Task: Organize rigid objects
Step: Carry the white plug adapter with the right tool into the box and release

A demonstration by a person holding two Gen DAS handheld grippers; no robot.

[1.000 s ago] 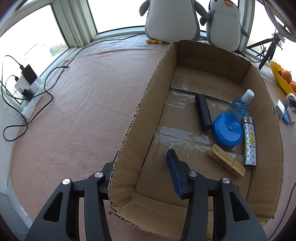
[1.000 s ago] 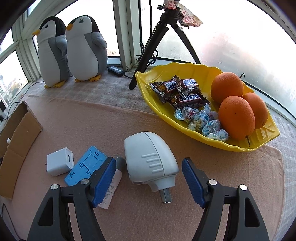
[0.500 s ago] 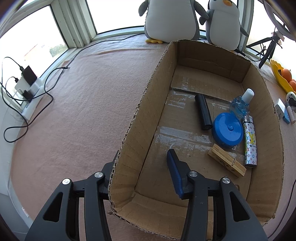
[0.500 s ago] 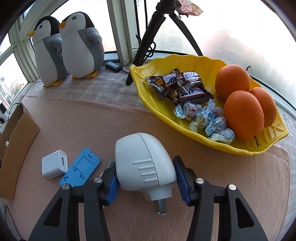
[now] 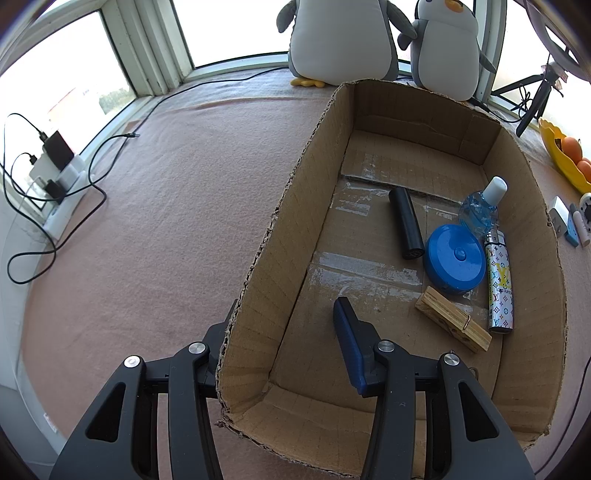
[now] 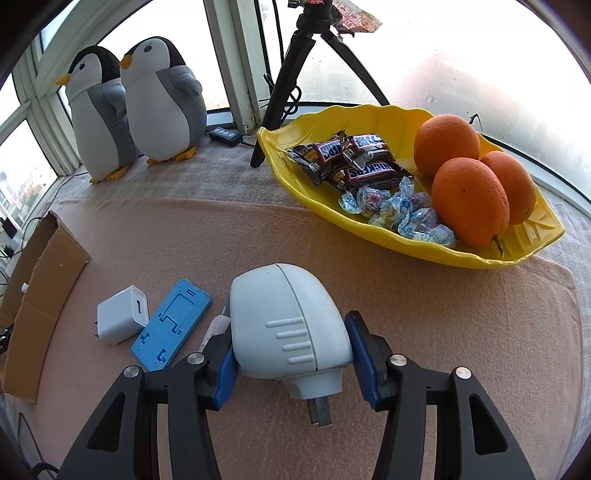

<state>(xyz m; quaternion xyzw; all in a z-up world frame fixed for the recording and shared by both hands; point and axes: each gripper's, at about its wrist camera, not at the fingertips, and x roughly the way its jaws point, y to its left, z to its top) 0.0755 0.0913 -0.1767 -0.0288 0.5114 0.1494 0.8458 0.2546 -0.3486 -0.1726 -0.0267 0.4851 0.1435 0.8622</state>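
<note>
Right gripper point(image 6: 290, 354) clamped on the rounded white plastic plug adapter point(image 6: 286, 323), pads touching both flanks. Beyond the adapter: yellow leaf-shaped dish point(image 6: 480, 254). Left wrist view alone shows left gripper point(image 5: 284, 332) clenched astride the brown cardboard box's point(image 5: 258, 258) wall.

Bright daylight from windows point(image 5: 229, 33), panes blown out white. Soft, faint shadows. Strong fisheye bending at edges, dark vignette in corners. Sharp focus, no blur.
</note>
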